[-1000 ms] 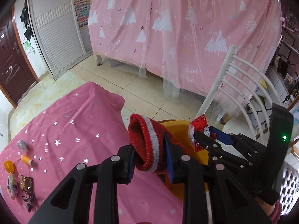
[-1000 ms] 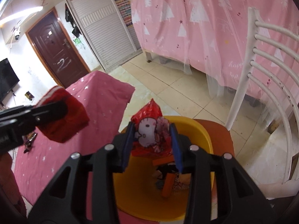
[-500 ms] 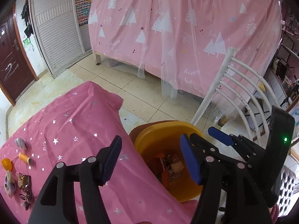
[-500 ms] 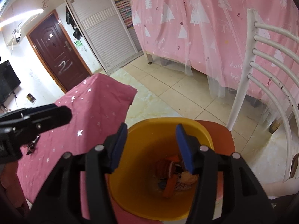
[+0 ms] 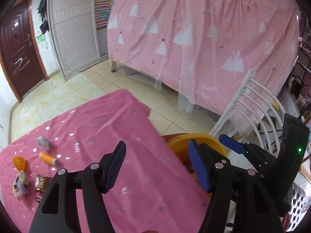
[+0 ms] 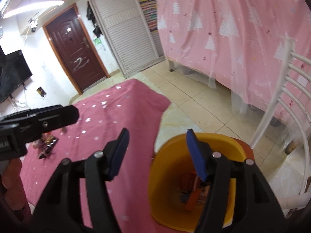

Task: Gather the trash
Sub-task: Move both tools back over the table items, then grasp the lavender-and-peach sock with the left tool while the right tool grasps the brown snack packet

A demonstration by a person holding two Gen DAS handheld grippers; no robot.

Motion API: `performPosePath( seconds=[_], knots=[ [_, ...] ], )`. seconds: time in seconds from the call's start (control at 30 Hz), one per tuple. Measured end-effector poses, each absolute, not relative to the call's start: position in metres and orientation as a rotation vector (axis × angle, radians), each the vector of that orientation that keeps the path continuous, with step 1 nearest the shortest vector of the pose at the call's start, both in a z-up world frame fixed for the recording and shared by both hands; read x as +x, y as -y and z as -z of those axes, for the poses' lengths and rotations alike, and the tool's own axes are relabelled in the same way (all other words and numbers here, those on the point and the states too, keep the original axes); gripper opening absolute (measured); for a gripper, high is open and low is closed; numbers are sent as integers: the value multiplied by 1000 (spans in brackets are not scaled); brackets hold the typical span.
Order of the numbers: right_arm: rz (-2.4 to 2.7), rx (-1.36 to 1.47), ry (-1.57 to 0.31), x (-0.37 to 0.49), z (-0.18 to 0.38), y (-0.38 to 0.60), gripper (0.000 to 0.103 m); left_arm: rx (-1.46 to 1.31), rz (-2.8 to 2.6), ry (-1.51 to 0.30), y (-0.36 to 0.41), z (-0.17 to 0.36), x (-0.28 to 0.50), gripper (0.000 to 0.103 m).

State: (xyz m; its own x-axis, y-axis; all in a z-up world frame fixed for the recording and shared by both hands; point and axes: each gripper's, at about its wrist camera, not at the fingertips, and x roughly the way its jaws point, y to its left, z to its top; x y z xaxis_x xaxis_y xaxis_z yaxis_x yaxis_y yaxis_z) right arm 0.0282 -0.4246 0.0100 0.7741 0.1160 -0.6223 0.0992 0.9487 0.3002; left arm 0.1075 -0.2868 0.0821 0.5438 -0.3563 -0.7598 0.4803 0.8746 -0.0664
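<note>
Pink cloth with little silver stars covers the bench (image 5: 108, 124), and a pink curtain with white trees hangs behind it. Both tools are spread wide and hold nothing. The left hand-held gripper (image 5: 157, 165) hangs over the cloth, near the edge. The right hand-held gripper (image 6: 157, 153) hangs half over the yellow tub (image 6: 169, 176), which sits on a chair just off the bench edge, so trash can drop straight in. Some trash already lies at the tub's bottom: an orange stick shape and crumpled printed wrappers (image 6: 194, 192). The tub looks smooth and hard, like plastic.

More trash waits far off to the left of the left hand-held gripper: a small orange cup (image 5: 19, 163), an orange tube (image 5: 48, 158) lying on its side, a fuzzy grey lump (image 5: 43, 142), a shiny brown wrapper (image 5: 40, 182) and a soft bag (image 5: 20, 183). They look light and easy to pinch. I think the job is about half done.
</note>
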Motion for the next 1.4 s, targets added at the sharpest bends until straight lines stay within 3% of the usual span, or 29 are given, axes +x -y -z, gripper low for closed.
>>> performPosePath(
  seconds=[0.63,0.77,1.4],
  knots=[
    [-230,147,-734,80,-34,279,60,108,322,-799,120,-99,124,68],
    [-269,118,-735,85,-37,256,68,104,281,-799,90,-98,130,69],
    [-390,-36,-815,109,-27,148,68,46,175,-901,-12,-43,150,69]
  ],
)
